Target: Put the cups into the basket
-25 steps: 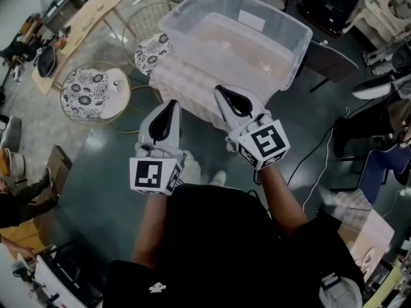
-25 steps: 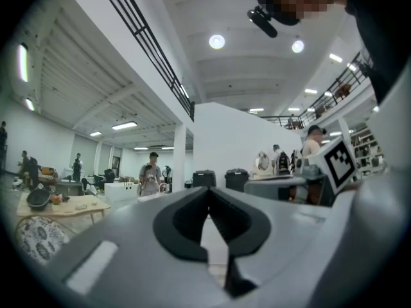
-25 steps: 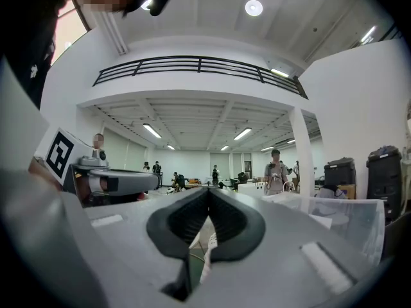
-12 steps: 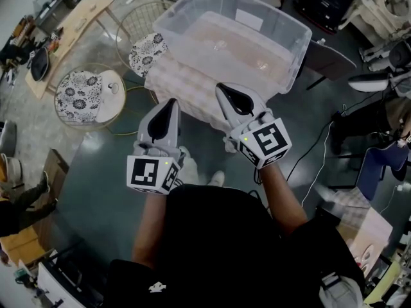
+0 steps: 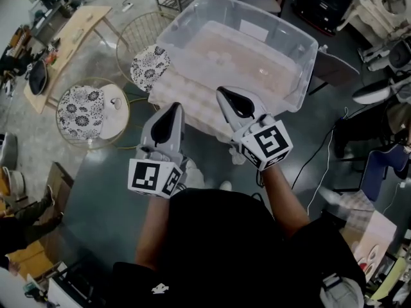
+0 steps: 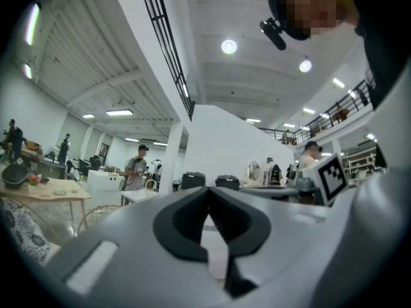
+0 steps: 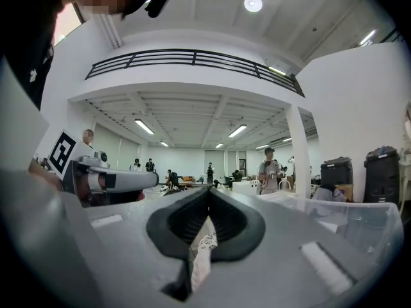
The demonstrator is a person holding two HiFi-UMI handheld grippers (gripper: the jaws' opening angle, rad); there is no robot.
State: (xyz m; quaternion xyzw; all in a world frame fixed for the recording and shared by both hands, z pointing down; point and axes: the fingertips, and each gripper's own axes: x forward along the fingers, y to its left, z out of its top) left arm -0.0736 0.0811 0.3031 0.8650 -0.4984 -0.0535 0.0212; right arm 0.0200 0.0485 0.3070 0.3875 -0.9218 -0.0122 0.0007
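Inside the clear plastic tub (image 5: 292, 63) lie a few pale round shapes (image 5: 221, 58). They are too faint for us to call them cups with any certainty. The tub stands far of both grippers on a pale ribbed surface (image 5: 186, 98); we cannot tell what that surface is.

To the left of the tub, two round wire baskets lined with flowered cloth stand on the floor, one just beside the tub (image 5: 151, 66) and one farther left and nearer us (image 5: 80, 101).

We hold the left gripper (image 5: 174, 105) and the right gripper (image 5: 222, 90) side by side, pointing toward the tub, with the right one closer to it. Both pairs of jaws are closed tip to tip, and nothing is between them. Each gripper view confirms this for its own jaws, left (image 6: 207, 191) and right (image 7: 209, 191).

The floor (image 5: 109, 178) is dark, grey-green and glossy, and a cable (image 5: 314, 172) runs across it on the right. Far left, a wooden tabletop (image 5: 74, 31) carries clutter. The room is a wide, white hall with ceiling lights, a railed mezzanine (image 7: 192, 59) and several people standing far off.
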